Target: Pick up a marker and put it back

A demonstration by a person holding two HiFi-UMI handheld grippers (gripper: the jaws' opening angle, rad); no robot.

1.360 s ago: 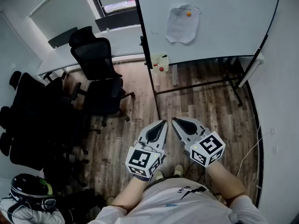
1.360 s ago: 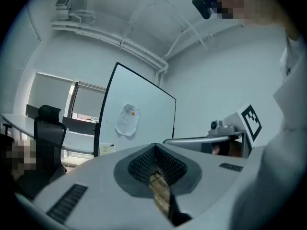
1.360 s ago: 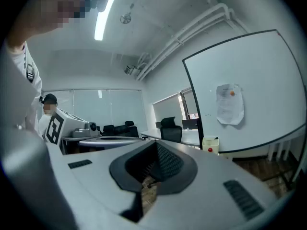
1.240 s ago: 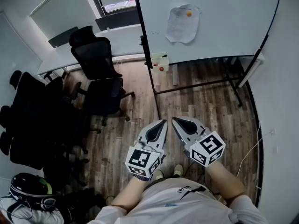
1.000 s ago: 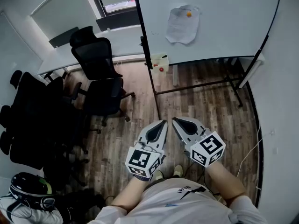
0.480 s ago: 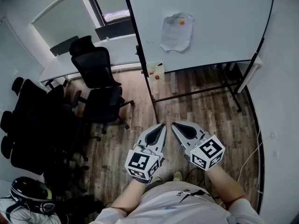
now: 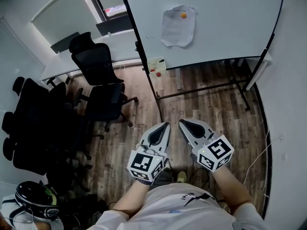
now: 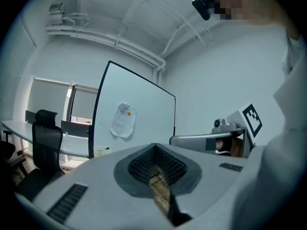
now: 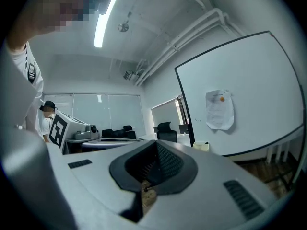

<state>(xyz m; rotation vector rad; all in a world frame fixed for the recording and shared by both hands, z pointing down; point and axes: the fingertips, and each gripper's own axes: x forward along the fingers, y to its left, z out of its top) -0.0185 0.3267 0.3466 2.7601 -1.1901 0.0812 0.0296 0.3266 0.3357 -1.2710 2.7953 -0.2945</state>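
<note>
Waist-high: left hand-held gripper (image 7: 167, 124), right hand-held gripper (image 7: 182, 121) closed.

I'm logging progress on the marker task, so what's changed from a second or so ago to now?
Little. The whiteboard, its pinned paper and the small box beside its frame sit further left in the head view, as if the person has begun stepping forward. Nothing was grasped or released. The left gripper and right gripper stay side by side, fingers shut and empty.
</note>
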